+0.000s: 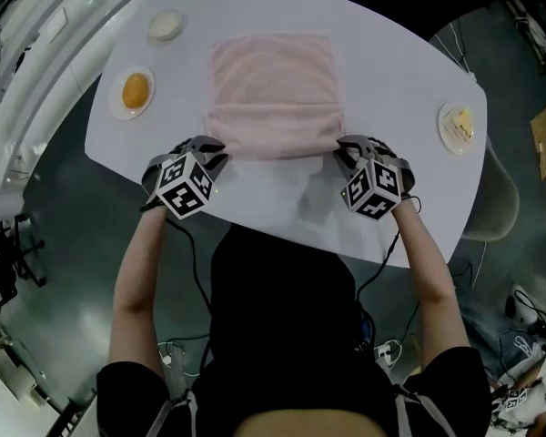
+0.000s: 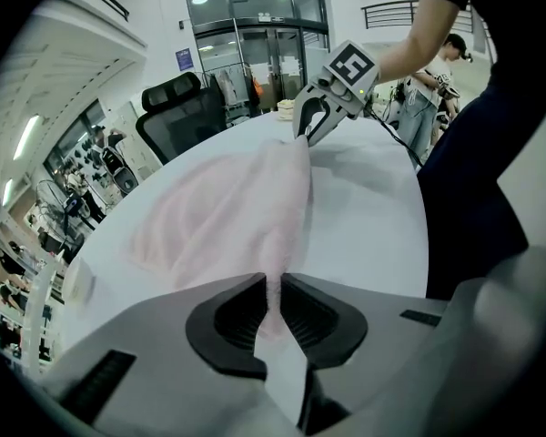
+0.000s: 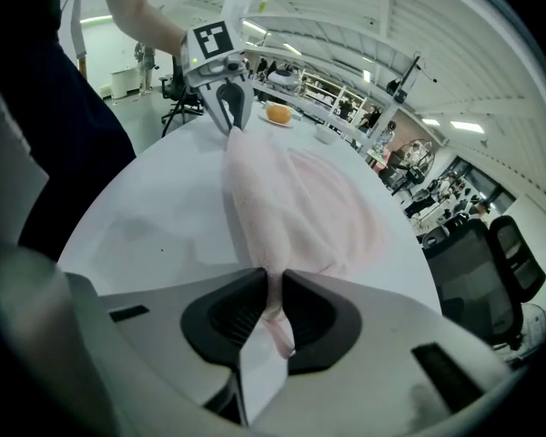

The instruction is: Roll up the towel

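Head view. A pink towel (image 1: 273,80) lies spread on a white table (image 1: 391,71), with its near edge running between my two claws. My left claw (image 1: 220,153) sits at the towel's near left corner and my right claw (image 1: 341,148) at its near right corner. Both point down and away from me. To the left, well apart from the towel, are a plate (image 1: 132,92) with something orange on it and a small bowl (image 1: 165,25). Another plate (image 1: 458,126) sits near the table's right end.

Left gripper view. My left claw (image 2: 275,303) is clamped on the towel (image 2: 246,217): a thin ridge of pink cloth stands pinched between the two dark pads. From there the towel's edge runs straight across the table (image 2: 373,235) to the right claw (image 2: 308,121), which grips the other corner. The rest of the cloth lies flat to the left of that line.

Right gripper view. My right claw (image 3: 271,312) is likewise clamped on the towel (image 3: 291,208), with a fold of cloth between the pads and a little tail hanging below them. The edge leads to the left claw (image 3: 229,107) at the far corner. The towel's body lies to the right on the table (image 3: 155,217).
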The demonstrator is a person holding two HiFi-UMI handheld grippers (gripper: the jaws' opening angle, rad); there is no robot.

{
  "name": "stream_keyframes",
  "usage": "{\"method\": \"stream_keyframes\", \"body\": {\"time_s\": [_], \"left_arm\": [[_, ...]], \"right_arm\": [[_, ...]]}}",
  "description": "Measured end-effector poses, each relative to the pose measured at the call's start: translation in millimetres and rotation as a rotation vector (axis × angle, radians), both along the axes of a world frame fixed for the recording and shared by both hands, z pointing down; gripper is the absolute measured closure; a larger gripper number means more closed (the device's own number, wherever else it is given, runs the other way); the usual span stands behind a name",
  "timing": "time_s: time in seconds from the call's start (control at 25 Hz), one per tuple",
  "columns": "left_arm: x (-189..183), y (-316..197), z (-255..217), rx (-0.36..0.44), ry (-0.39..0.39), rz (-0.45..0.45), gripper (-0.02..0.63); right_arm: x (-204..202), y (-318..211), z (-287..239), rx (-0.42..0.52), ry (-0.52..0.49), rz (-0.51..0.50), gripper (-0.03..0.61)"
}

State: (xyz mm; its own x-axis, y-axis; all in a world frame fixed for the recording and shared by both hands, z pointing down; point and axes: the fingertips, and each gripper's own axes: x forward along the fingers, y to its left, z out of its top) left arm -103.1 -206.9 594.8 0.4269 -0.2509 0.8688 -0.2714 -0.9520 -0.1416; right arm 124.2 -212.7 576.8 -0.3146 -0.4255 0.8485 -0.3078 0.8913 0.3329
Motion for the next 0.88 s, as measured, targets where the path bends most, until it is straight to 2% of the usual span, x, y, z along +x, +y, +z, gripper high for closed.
{"method": "stream_keyframes", "body": {"time_s": [0.2, 0.56, 0.88], "left_arm": [[-0.8, 9.0, -6.1, 0.021, -0.014, 0.022, 0.571], [-0.3, 44.3, -17.5, 0.031, 0.000, 0.008, 0.571], [1.6, 93.8, -14.6, -0.012, 0.006, 0.014, 0.571]], "right_arm": [[-1.9, 8.8, -10.9, 0.025, 0.010, -0.012, 0.522], [-1.2, 40.4, -21.3, 0.046, 0.032, -0.039, 0.522], [0.9, 85.2, -12.1, -0.001, 0.042, -0.082, 0.521]]}}
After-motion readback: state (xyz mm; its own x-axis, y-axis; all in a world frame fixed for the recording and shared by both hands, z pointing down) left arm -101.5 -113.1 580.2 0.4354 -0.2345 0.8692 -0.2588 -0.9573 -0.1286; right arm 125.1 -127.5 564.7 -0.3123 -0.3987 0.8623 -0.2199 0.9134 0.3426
